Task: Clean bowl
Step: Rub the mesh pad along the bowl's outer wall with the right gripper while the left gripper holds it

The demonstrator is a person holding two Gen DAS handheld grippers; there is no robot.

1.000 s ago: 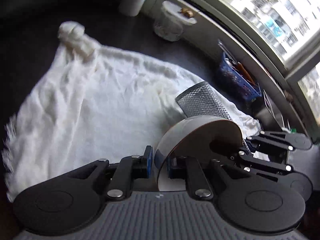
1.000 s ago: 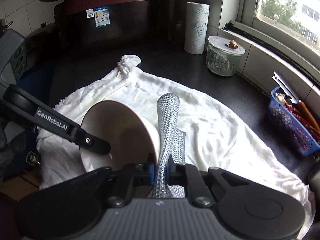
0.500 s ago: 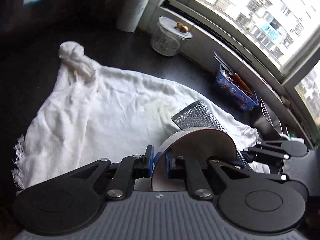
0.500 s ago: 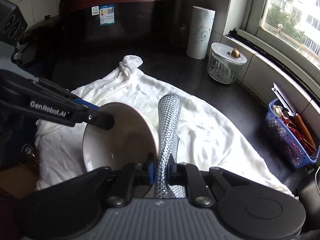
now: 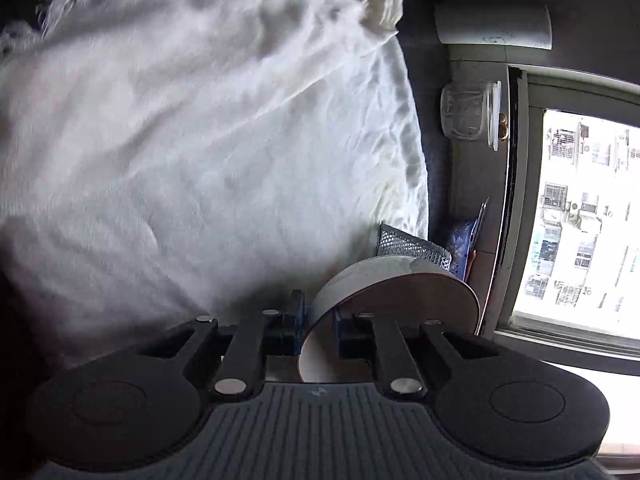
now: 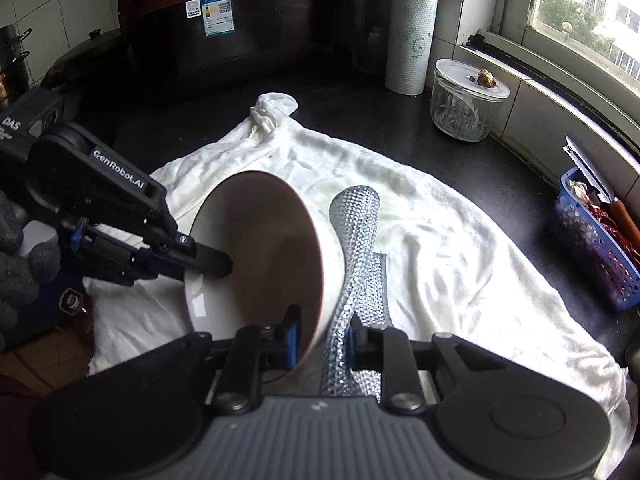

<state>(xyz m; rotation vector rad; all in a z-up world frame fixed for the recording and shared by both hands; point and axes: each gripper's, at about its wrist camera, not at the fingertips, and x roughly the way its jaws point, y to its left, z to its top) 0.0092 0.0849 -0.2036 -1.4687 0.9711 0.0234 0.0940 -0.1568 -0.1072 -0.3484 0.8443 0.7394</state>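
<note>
A bowl (image 6: pixel 264 256), white outside and brown inside, is held on its side above a white cloth (image 6: pixel 440 248). My left gripper (image 5: pixel 320 330) is shut on the bowl's rim (image 5: pixel 360 292); it shows at the left of the right wrist view (image 6: pixel 208 256). My right gripper (image 6: pixel 320 336) is shut on a silver mesh scouring cloth (image 6: pixel 356 240), which lies against the bowl's outer wall. The scouring cloth also shows behind the bowl in the left wrist view (image 5: pixel 408 244).
The dark counter (image 6: pixel 460 152) carries a paper towel roll (image 6: pixel 410 40), a lidded glass jar (image 6: pixel 466 100) and a blue basket (image 6: pixel 596 240) under the window. A large dark cooker (image 6: pixel 224 24) stands at the back. A gloved hand (image 6: pixel 20 256) is at the left.
My left gripper has rolled sharply, turning the bowl with it, so its view is now tilted sideways. The scouring cloth stays against the bowl's outside.
</note>
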